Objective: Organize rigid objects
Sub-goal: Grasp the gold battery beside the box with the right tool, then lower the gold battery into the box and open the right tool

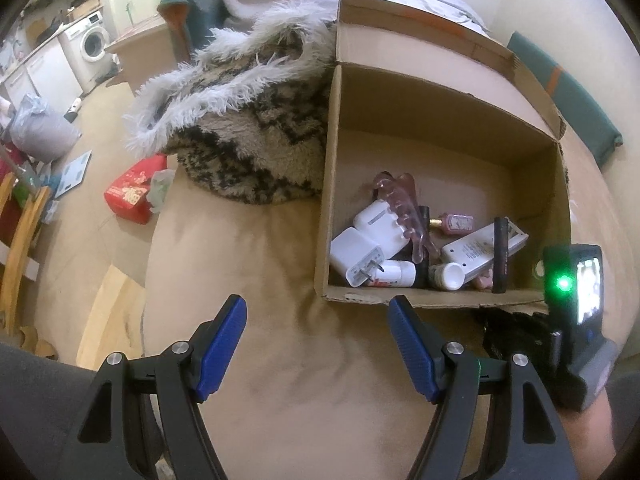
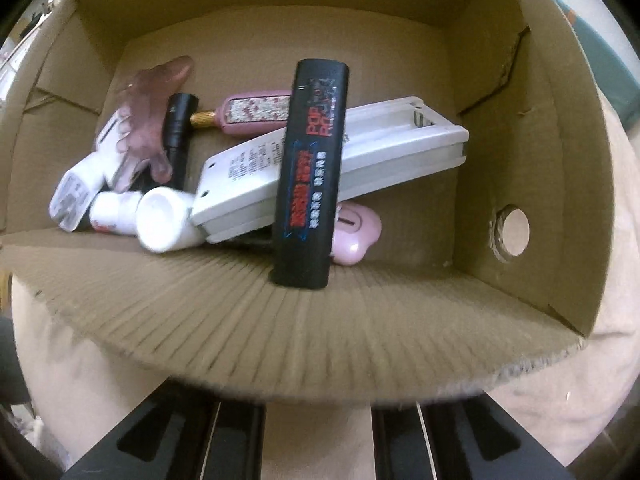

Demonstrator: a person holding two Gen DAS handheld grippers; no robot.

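An open cardboard box (image 1: 444, 112) sits on a beige cushion and holds several rigid items: white chargers (image 1: 360, 248), a pink hair claw (image 1: 400, 208), a white remote (image 1: 480, 248), a black bar (image 1: 501, 256), and small bottles. My left gripper (image 1: 316, 344) is open and empty, over the cushion just short of the box's front wall. In the right wrist view the black bar (image 2: 310, 176) leans upright on the white remote (image 2: 332, 168) behind the box's front wall (image 2: 304, 320). The right gripper's fingertips are hidden below that wall; its body shows in the left wrist view (image 1: 580, 300) at the box's front right corner.
A shaggy patterned blanket (image 1: 256, 120) lies left of the box. The beige cushion (image 1: 280, 360) spreads under my left gripper. On the floor at left are a red package (image 1: 132, 192), a grey bag (image 1: 40, 128) and wooden furniture (image 1: 20, 240). A washing machine (image 1: 90, 42) stands far left.
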